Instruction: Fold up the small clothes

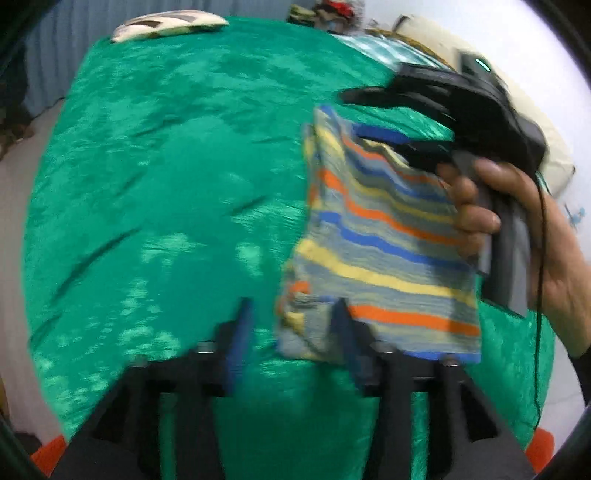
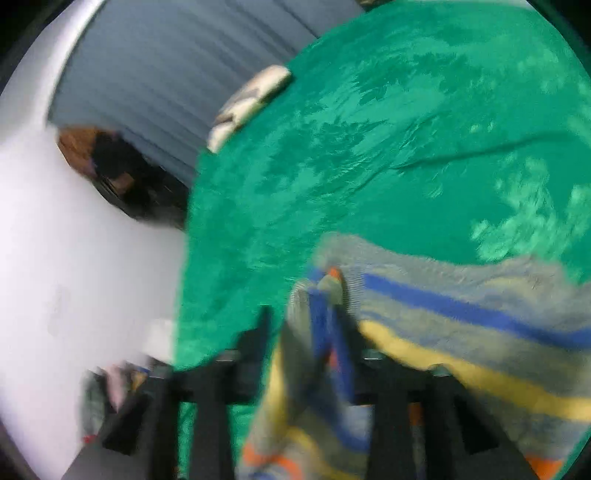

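Note:
A small striped garment (image 1: pixel 380 236), grey with blue, yellow and orange bands, hangs in the air above the green bedspread (image 1: pixel 177 177). My right gripper (image 1: pixel 402 147), seen in the left wrist view, holds its upper edge. In the right wrist view the cloth (image 2: pixel 461 325) drapes over the right finger, and the right gripper (image 2: pixel 301 317) looks parted; the frame is blurred. My left gripper (image 1: pixel 291 310) is open, its right finger (image 1: pixel 341 317) at the garment's lower left corner, with no cloth between the fingers.
A folded white patterned cloth (image 1: pixel 166 24) lies at the far edge of the bed. A heap of clothes (image 1: pixel 321 13) sits at the far side. A cream pillow (image 1: pixel 554 162) is behind the right hand. White floor (image 2: pixel 74 240) lies beside the bed.

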### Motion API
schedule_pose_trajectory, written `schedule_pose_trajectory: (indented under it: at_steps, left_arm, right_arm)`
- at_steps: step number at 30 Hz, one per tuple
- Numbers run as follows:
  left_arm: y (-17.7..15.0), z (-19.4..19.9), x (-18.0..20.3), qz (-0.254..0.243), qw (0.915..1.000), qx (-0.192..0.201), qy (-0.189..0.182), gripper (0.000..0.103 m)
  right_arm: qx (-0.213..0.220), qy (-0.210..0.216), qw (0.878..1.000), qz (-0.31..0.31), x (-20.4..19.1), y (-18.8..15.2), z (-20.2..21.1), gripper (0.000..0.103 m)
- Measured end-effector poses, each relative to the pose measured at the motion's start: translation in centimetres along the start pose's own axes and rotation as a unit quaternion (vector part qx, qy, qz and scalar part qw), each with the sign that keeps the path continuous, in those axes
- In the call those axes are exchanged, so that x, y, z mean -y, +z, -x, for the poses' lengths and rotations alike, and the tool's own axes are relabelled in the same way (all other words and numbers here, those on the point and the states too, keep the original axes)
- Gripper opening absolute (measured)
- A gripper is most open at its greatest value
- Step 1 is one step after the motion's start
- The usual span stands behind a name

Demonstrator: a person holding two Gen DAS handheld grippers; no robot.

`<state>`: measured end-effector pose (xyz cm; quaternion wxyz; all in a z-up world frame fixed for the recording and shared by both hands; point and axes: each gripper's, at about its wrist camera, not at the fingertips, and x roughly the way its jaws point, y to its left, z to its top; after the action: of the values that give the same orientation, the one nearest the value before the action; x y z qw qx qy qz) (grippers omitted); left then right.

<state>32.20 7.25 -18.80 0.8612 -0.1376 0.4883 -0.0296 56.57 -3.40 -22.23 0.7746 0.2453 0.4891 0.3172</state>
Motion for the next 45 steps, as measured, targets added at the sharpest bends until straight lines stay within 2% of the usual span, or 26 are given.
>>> schedule_pose_trajectory:
  at_steps: [2, 3, 5, 7, 9, 10, 11, 12, 13, 16, 17, 18, 19, 20, 21, 23, 26, 29, 30, 32, 33, 34, 37, 41, 43, 45]
  left_arm:
    - [0.3, 1.6, -0.9, 0.012, 0.9998, 0.013, 0.003, 0.057]
    - [0.5, 2.4, -1.2, 0.015, 0.9996, 0.022, 0.004, 0.057]
    - [1.0, 3.9, -1.2, 0.01, 0.999, 0.042, -0.001, 0.057]
    - [1.9, 4.4, -0.1, -0.02, 0.998, 0.053, -0.027, 0.056]
    - [2.2, 4.2, 1.5, -0.054, 0.9953, 0.054, -0.059, 0.048]
    - [2.4, 3.6, 2.3, -0.073, 0.9932, 0.051, -0.076, 0.046]
    - [2.5, 3.0, 2.8, -0.084, 0.9917, 0.046, -0.085, 0.039]
    - [2.5, 1.9, 3.2, -0.091, 0.9916, 0.036, -0.084, 0.032]
    - [2.4, 0.3, 3.3, -0.093, 0.9928, 0.017, -0.073, 0.028]
    - [1.8, -2.8, 2.4, -0.097, 0.9948, -0.019, -0.025, 0.023]
    - [1.3, -3.2, 2.0, -0.103, 0.9943, -0.024, -0.011, 0.017]
    - [1.0, -2.9, 1.8, -0.109, 0.9938, -0.024, -0.005, 0.014]
    - [0.9, -2.2, 1.5, -0.11, 0.9936, -0.025, -0.002, 0.014]
    - [1.0, -1.5, 1.4, -0.108, 0.9938, -0.025, -0.003, 0.019]
    - [1.4, -0.5, 1.3, -0.105, 0.9943, -0.018, -0.006, 0.03]
    - [2.5, 0.6, 1.7, -0.105, 0.9943, 0.008, -0.014, 0.042]
    - [5.5, 0.2, 3.6, -0.117, 0.9921, 0.028, -0.039, 0.044]
    - [8.6, -3.5, 5.8, -0.133, 0.99, 0.017, -0.044, 0.047]
    - [9.0, -4.8, 6.0, -0.132, 0.9906, 0.009, -0.036, 0.047]
    - [10.0, -8.2, 5.7, -0.12, 0.9927, -0.01, 0.005, 0.044]
    - [10.2, -9.6, 5.0, -0.111, 0.9932, -0.018, 0.029, 0.048]
    - [10.5, -10.5, 4.1, -0.093, 0.995, -0.026, 0.023, 0.049]
    - [10.1, -8.6, 2.9, -0.068, 0.9976, -0.014, 0.002, 0.05]
    - [6.6, -3.7, 1.7, -0.082, 0.9965, 0.006, -0.015, 0.055]
    - [4.3, -2.8, 1.0, -0.086, 0.9963, 0.005, -0.002, 0.056]
    - [1.8, -3.3, 0.1, -0.089, 0.9956, -0.014, 0.028, 0.056]
  right_arm:
    - [0.025, 0.009, 1.0, -0.002, 0.1, -0.1, 2.0, 0.05]
    - [0.036, -0.003, 0.999, 0.008, 0.0, -0.1, 3.4, 0.05]
    - [0.047, -0.048, 0.997, 0.047, -0.2, -0.4, 6.2, 0.05]
    - [0.048, -0.107, 0.988, 0.104, -0.5, -1.5, 9.1, 0.05]
    - [0.037, -0.149, 0.977, 0.145, -0.5, -3.7, 11.6, 0.05]
    - [0.029, -0.154, 0.975, 0.157, -0.6, -4.9, 12.6, 0.05]
    - [0.019, -0.151, 0.974, 0.169, -0.8, -6.3, 13.3, 0.05]
    - [0.008, -0.143, 0.973, 0.182, -1.3, -8.0, 14.0, 0.048]
    - [-0.002, -0.135, 0.972, 0.192, -1.5, -9.5, 14.5, 0.046]
    - [-0.043, -0.092, 0.976, 0.194, -2.1, -13.9, 12.9, 0.042]
    - [-0.059, -0.095, 0.976, 0.186, -1.6, -15.2, 11.9, 0.042]
    - [-0.089, -0.118, 0.974, 0.174, -0.6, -16.6, 10.3, 0.042]
    - [-0.107, -0.138, 0.97, 0.17, 0.0, -17.6, 9.2, 0.042]
    - [-0.098, -0.147, 0.968, 0.178, 0.0, -18.2, 9.0, 0.041]
    - [-0.083, -0.144, 0.969, 0.184, -0.4, -18.2, 9.5, 0.041]
    - [-0.064, -0.13, 0.975, 0.169, -0.9, -17.0, 10.7, 0.041]
    - [-0.014, -0.155, 0.97, 0.187, -1.7, -13.4, 12.1, 0.041]
    - [0.003, -0.187, 0.964, 0.19, -1.2, -9.4, 11.2, 0.041]
    - [0.003, -0.192, 0.964, 0.185, -0.6, -8.0, 10.4, 0.041]
    - [-0.005, -0.204, 0.964, 0.173, 1.1, -5.9, 8.3, 0.041]
    - [-0.02, -0.208, 0.964, 0.162, 2.2, -5.4, 6.9, 0.042]
    - [-0.04, -0.211, 0.965, 0.151, 3.2, -5.1, 5.5, 0.042]
    - [-0.026, -0.226, 0.961, 0.158, 3.0, -5.2, 5.3, 0.042]
    - [0.011, -0.216, 0.961, 0.174, 0.2, -7.9, 9.6, 0.042]
    - [0.01, -0.214, 0.96, 0.178, -0.8, -11.0, 11.5, 0.042]
    - [-0.006, -0.189, 0.967, 0.169, -1.1, -14.8, 11.9, 0.042]
